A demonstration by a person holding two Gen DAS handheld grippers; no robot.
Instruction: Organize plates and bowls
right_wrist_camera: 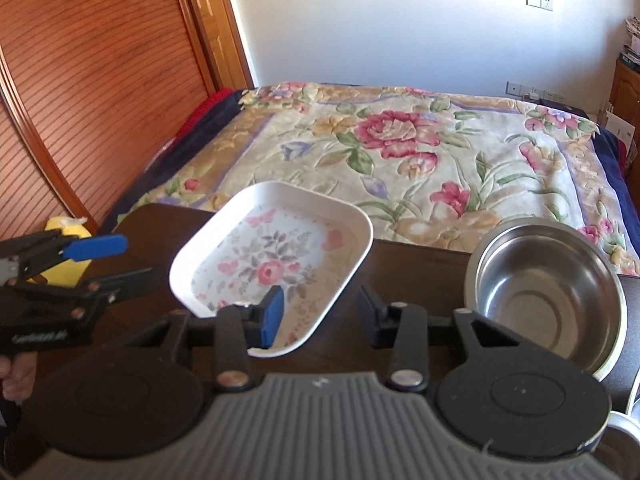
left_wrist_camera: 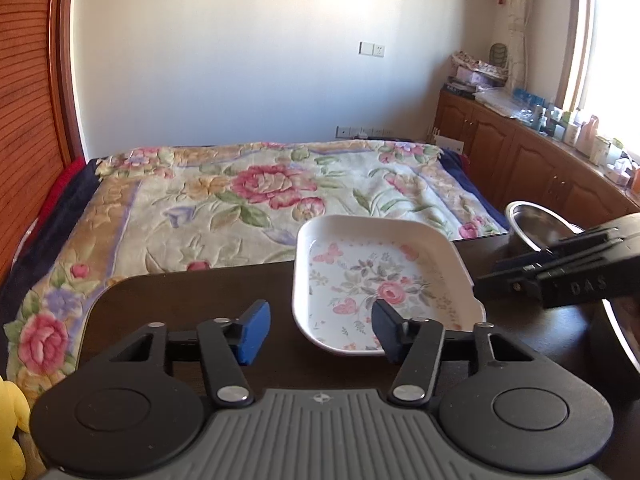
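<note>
A white rectangular plate with a flower print (left_wrist_camera: 372, 276) (right_wrist_camera: 276, 256) lies on the dark table (left_wrist_camera: 192, 300) near its far edge. A steel bowl (right_wrist_camera: 544, 292) (left_wrist_camera: 532, 224) stands to the plate's right. My left gripper (left_wrist_camera: 320, 332) is open and empty, over the table at the plate's near left corner. It also shows in the right wrist view (right_wrist_camera: 108, 264). My right gripper (right_wrist_camera: 320, 312) is open and empty, above the plate's near right edge, with the bowl to its right. Its body shows in the left wrist view (left_wrist_camera: 560, 276).
A bed with a flowered blanket (left_wrist_camera: 248, 200) lies just beyond the table. A wooden sliding door (right_wrist_camera: 88, 80) stands at left, cluttered wooden cabinets (left_wrist_camera: 520, 152) at right. A yellow object (right_wrist_camera: 68, 252) sits left of the table. A white rim (right_wrist_camera: 624, 428) shows at lower right.
</note>
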